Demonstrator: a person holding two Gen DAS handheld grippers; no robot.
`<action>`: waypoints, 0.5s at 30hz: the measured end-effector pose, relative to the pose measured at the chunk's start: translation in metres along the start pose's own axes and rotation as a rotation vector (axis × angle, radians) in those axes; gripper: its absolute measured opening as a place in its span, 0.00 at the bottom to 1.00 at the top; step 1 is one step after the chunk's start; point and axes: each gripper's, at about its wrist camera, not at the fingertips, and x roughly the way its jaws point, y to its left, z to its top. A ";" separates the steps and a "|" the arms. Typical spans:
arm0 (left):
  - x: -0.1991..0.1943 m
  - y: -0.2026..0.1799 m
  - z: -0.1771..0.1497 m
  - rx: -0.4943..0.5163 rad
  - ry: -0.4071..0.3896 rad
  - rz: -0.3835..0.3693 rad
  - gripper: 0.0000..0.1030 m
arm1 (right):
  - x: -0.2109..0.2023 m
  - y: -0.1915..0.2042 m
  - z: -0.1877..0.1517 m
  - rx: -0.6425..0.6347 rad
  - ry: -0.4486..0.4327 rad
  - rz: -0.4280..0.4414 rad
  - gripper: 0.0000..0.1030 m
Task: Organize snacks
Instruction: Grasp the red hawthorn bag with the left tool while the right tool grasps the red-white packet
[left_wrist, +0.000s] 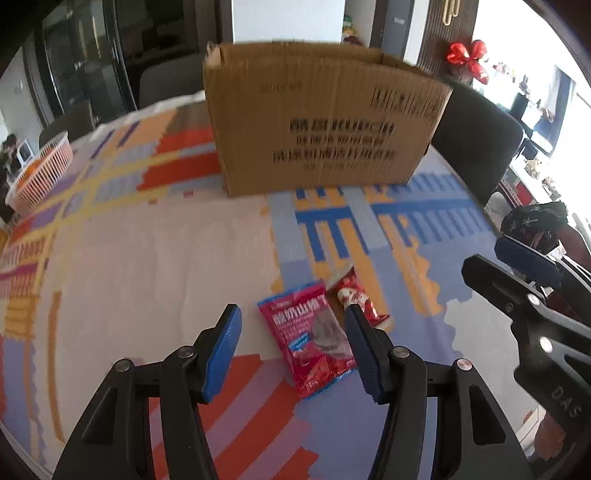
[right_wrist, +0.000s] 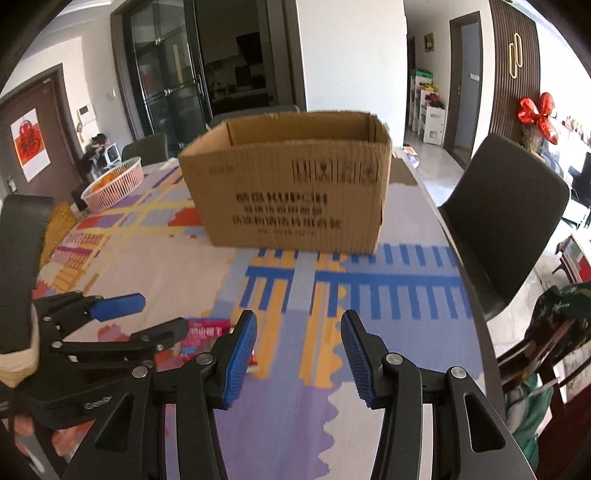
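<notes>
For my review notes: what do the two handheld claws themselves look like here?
Both match: the left claw and right claw have black angular linkage arms joined by round silver pivot bolts, tipped with blue ribbed finger pads. Pale embossed lettering marks each black body, too blurred to read reliably. No cables or sleeves visible.

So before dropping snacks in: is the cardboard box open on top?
Open: the cardboard box shows its inner walls, no flaps over it.

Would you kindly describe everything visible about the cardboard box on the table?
The cardboard box is plain brown corrugated card with dark printed text and a row of handling symbols on its near face. Its top is open, and the little of its inside that shows looks bare. It stands upright on the patterned tablecloth, beyond both grippers, touching nothing else visible. A pink basket sits apart to its left.
</notes>
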 end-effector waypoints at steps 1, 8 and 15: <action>0.004 0.000 -0.002 -0.002 0.007 0.000 0.55 | 0.002 0.000 -0.002 0.003 0.005 -0.002 0.47; 0.028 -0.002 -0.007 -0.038 0.054 0.003 0.55 | 0.017 -0.001 -0.018 0.023 0.057 -0.001 0.47; 0.045 -0.009 -0.007 -0.041 0.071 0.007 0.54 | 0.027 -0.006 -0.023 0.046 0.087 -0.002 0.47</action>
